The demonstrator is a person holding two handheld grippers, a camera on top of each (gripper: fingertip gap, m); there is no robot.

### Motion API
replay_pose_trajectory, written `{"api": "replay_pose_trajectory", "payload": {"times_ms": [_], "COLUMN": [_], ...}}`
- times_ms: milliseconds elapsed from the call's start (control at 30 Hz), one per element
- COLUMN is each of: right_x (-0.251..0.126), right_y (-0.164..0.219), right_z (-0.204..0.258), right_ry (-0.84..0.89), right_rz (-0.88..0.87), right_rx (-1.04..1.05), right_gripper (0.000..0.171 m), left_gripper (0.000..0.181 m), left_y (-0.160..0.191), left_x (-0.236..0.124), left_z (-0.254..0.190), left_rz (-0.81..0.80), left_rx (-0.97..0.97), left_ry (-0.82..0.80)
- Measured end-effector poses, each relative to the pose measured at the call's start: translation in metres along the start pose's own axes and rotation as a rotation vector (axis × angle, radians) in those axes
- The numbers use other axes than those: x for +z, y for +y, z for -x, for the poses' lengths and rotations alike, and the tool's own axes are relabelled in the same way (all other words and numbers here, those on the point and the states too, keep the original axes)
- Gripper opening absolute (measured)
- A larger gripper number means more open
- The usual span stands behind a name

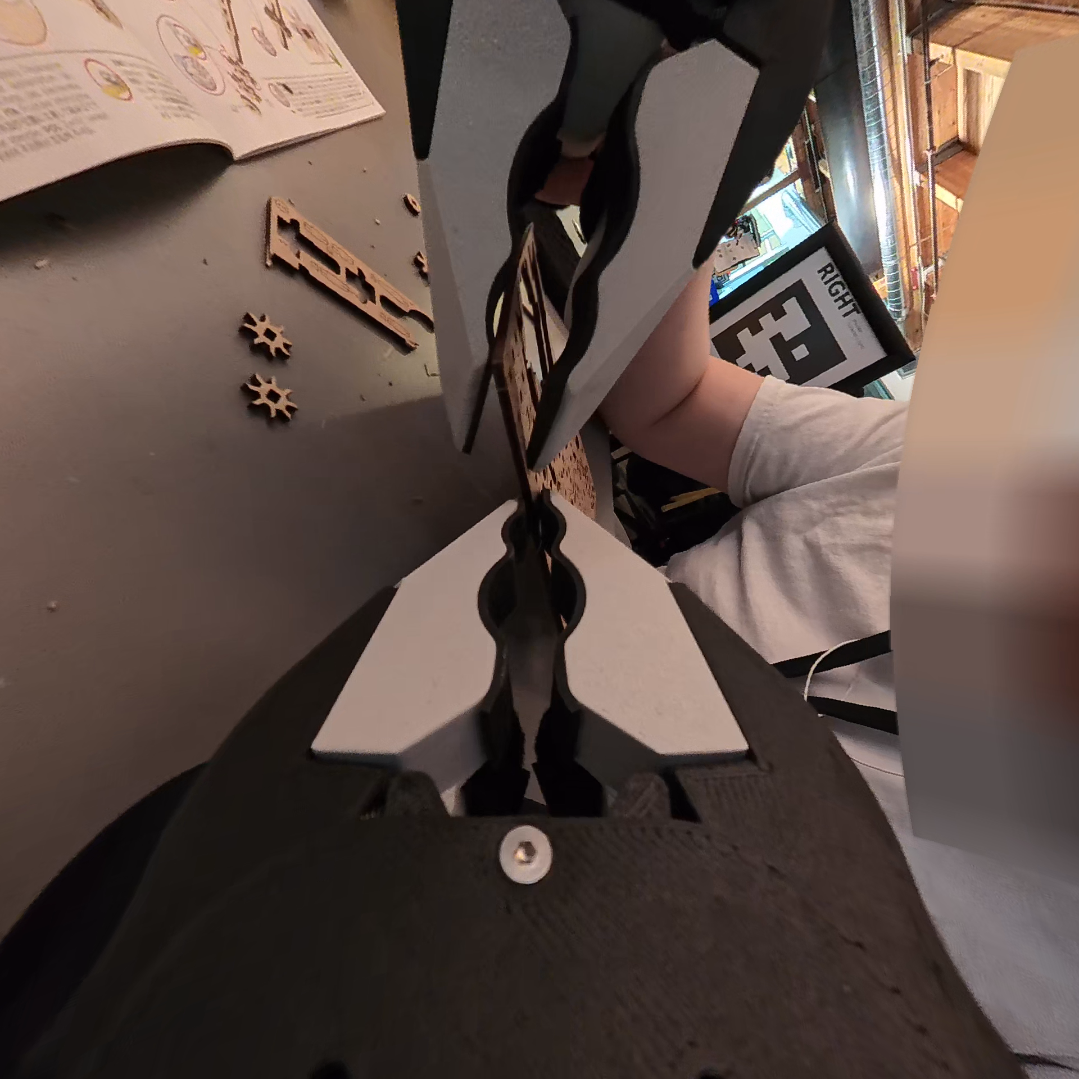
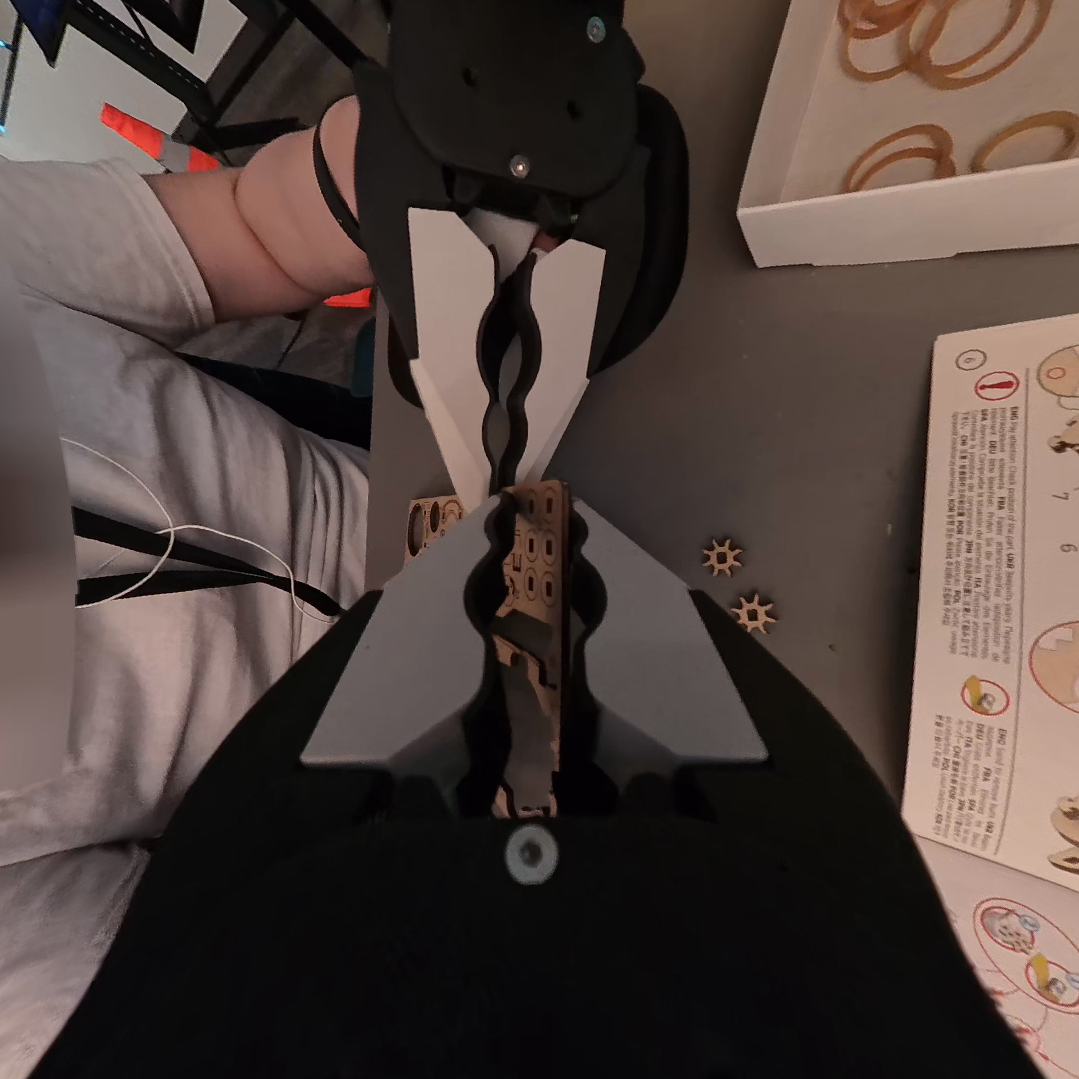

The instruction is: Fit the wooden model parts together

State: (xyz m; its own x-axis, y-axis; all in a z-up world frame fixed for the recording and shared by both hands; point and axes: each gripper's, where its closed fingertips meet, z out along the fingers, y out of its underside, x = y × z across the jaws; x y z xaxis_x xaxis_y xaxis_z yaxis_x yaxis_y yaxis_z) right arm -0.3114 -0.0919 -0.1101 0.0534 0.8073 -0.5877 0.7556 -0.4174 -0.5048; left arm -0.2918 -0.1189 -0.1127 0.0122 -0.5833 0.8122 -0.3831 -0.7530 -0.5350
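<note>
A thin wooden parts sheet (image 2: 540,560) with punched-out holes is held on edge above the grey table (image 1: 175,525). My right gripper (image 2: 536,499) is shut on it, with the sheet running back between its fingers. My left gripper (image 1: 534,511) is shut on the sheet's edge (image 1: 563,476) from the opposite side. The two grippers meet tip to tip: the right gripper (image 1: 502,449) comes down from the top of the left wrist view, and the left gripper (image 2: 503,476) does the same in the right wrist view. Another bit of sheet (image 2: 432,519) shows behind the right fingers.
Two small wooden gears (image 1: 268,365) (image 2: 738,584) and a long slotted wooden strip (image 1: 344,274) lie on the table. An open instruction booklet (image 1: 146,76) (image 2: 992,584) lies beside them. A white box with rubber bands (image 2: 911,117) stands at the far right. The person's arm and white shirt (image 1: 788,525) are close by. My two grippers' fingertips are within a few centimetres of each other.
</note>
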Motion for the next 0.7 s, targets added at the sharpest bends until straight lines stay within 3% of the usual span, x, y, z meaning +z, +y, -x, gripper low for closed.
{"api": "replay_pose_trajectory", "payload": {"times_ms": [533,700], "right_x": [0.0017,-0.0057], "right_y": [0.0041,-0.0001], "right_z": [-0.0089,-0.0034], "right_ry": [0.09,0.087], "right_rz": [0.039,0.006], "right_rx": [-0.017,-0.07], "right_gripper": [0.017,0.019], "left_gripper": [0.002,0.001], "left_y": [0.0008,-0.0024], "left_x": [0.0005,-0.0001], "left_z": [0.0079,-0.0004], "left_rz": [0.001,-0.011], "left_rx": [0.001,-0.003], "left_ry": [-0.059,0.014]}}
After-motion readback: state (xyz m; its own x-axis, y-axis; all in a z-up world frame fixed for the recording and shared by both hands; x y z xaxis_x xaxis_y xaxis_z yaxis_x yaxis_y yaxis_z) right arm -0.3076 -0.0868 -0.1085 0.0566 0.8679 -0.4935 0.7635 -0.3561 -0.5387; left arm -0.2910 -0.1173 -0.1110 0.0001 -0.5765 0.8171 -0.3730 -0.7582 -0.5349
